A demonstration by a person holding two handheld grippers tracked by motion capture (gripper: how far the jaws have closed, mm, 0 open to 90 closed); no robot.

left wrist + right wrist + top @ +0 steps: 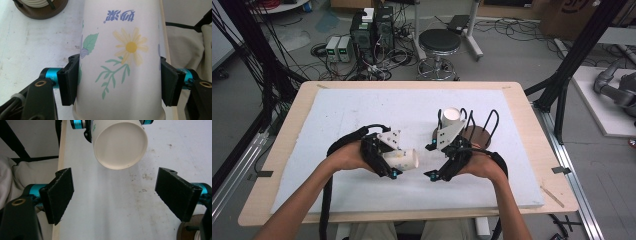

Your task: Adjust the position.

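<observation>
Item: paper cup [403,160], clamped sideways in my left gripper [393,161], just left of the wire rack [479,131]. Right gripper [432,161] gaped empty. Step, likely: handover; next, closing squarely on its base.

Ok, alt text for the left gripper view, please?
A white paper cup printed with a yellow daisy and green leaves is clamped between the left gripper's black jaws. Behind it lie the white table cover and a round wooden rack base.

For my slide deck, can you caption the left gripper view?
Left gripper clamps a flower-printed paper cup above the white table.
</observation>
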